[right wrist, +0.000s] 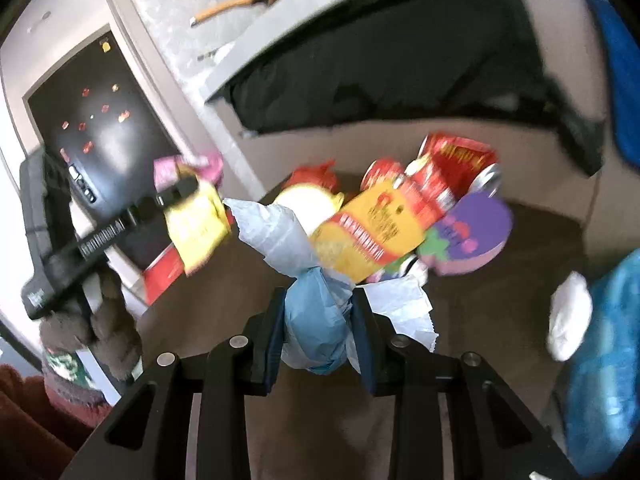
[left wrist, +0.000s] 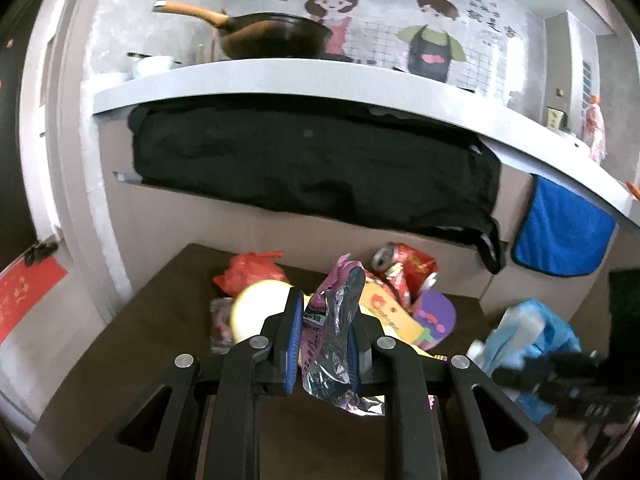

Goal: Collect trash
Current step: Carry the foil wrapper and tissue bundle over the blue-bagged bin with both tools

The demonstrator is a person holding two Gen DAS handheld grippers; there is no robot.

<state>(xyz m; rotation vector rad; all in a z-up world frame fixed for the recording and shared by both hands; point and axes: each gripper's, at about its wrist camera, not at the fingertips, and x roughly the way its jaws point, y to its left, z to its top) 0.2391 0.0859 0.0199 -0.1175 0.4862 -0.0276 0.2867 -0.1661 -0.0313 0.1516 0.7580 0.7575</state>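
Left tongs (left wrist: 323,322): clamped tight on a pink foil wrapper (left wrist: 332,328), which sticks up past the tips and hangs crumpled below them.
Right tongs (right wrist: 318,330): partly closed, pinching a wad of blue-and-white paper (right wrist: 316,332) that bulges between the pads.
Trash pile (left wrist: 384,300): just ahead of both tongs on the brown table (left wrist: 160,320) (red cans, a yellow packet, a purple piece, a red bag); nothing there is gripped.
Blue bag (right wrist: 600,360): to the right of the right tongs, probably the place for the trash, though its mouth cannot be seen.
Step in hand, as judged: carrying both pieces off the pile.
Doing it well: keep both grips firm, lift clear of the pile so the trailing foil and paper do not drag neighbours along, and let go only over the bag.
Hard to make out: the right view is blurred; print on the packets is unreadable; the table's near edge is hidden behind the tongs.
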